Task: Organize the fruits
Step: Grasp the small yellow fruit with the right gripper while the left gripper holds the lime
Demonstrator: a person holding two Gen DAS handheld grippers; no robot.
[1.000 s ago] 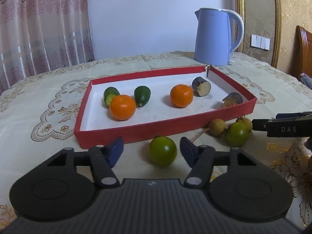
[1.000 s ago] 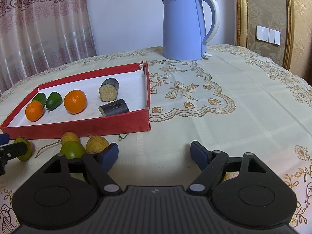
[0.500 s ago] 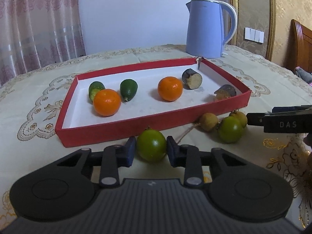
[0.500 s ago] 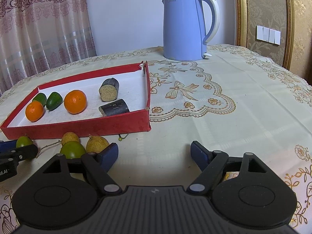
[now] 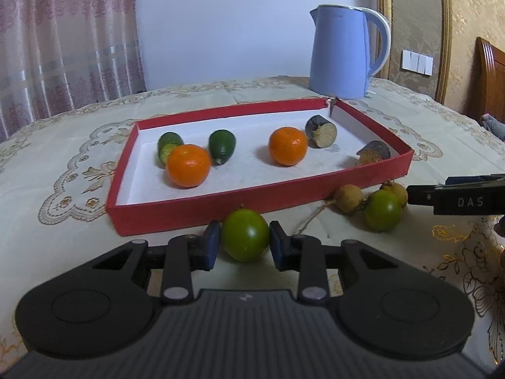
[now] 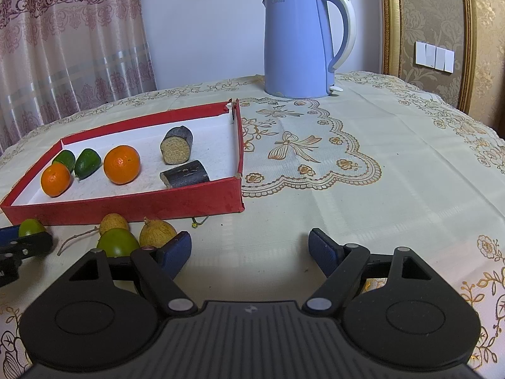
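Lifting the green fruit into the red tray

Your left gripper (image 5: pixel 244 242) has just been closing and now clamps the green fruit (image 5: pixel 245 235) between its pads, low over the counter (image 5: pixel 79 230), with the red tray (image 5: pixel 189 208) just ahead of the fingertips. Raise it high enough to clear the near wall, then carry it forward to bare floor.

Ahead in the tray lie two oranges (image 5: pixel 188 165), two green fruits (image 5: pixel 222 146) and two dark cut pieces (image 5: pixel 321 131). Your right gripper (image 6: pixel 249 249) stands wide open, empty, with another green fruit (image 6: pixel 117 242) and two tan ones (image 6: pixel 157 237) left of it.
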